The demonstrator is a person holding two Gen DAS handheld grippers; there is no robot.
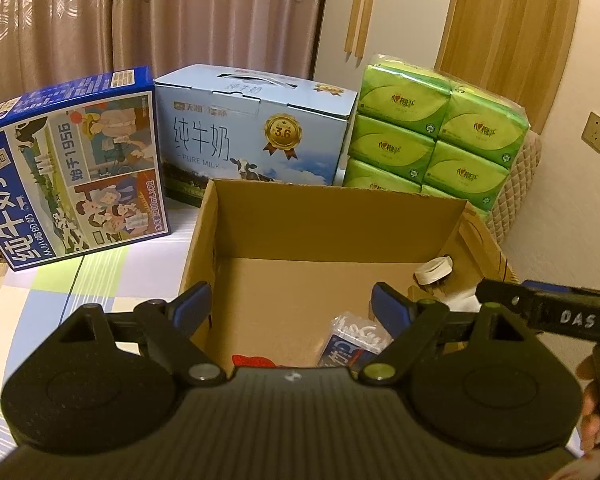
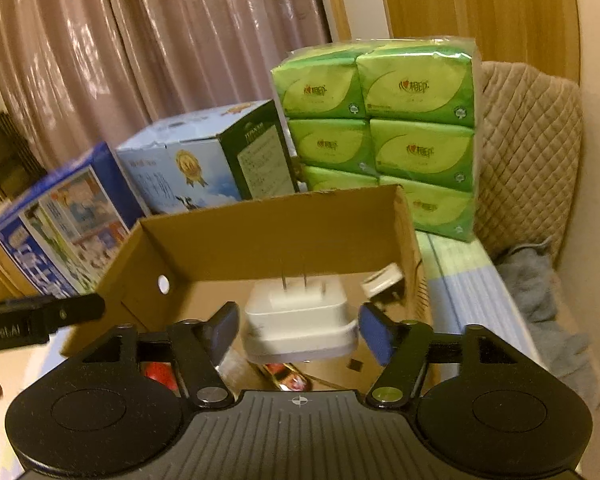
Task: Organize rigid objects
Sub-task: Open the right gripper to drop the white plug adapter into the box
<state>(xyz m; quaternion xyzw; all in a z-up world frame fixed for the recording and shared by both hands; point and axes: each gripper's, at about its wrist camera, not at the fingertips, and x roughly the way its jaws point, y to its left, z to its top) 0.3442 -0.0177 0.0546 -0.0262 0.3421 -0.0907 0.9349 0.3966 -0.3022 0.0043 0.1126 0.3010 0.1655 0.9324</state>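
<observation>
The right gripper (image 2: 298,330) stood wide around the white charger (image 2: 298,326), which could tumble prongs-up onto clutter below in the cardboard box (image 2: 268,236).

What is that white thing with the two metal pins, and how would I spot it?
Find the open cardboard box in front of the green tissue packs. Over its near end, between the blue pads of the right tool, is a white plug adapter. Two metal prongs stick out of it, unlike the smaller white plug beyond it.
</observation>
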